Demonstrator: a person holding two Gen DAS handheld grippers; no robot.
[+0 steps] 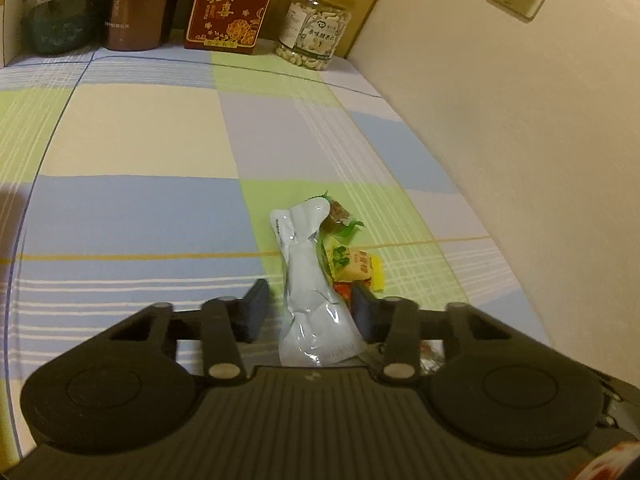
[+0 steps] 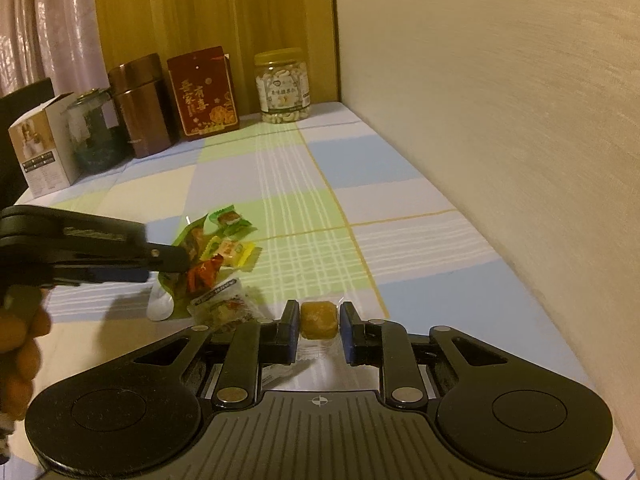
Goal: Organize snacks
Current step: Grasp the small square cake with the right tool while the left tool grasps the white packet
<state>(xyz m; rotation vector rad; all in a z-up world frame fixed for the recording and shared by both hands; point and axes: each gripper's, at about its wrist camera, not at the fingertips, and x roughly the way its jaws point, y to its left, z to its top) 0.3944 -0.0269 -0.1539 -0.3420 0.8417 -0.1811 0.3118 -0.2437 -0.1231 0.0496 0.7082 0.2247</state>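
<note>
Cashews in lidded clear jar point(image 2: 283, 87) – caramel candy point(image 2: 318, 319) between right gripper point(image 2: 319, 320) jaws

silver pouch's point(image 1: 310, 280) lower end behind the left tongs' point(image 1: 310, 308) body; jar point(image 1: 314, 26) label illegible

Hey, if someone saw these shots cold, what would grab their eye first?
Probably the little heap of bright snack packets on the checked tablecloth, with the left gripper straddling a pale blue pouch there. Next, the right gripper has a brown wrapped candy between its fingers. At the table's far end stand a cashew jar and a red box.
</note>
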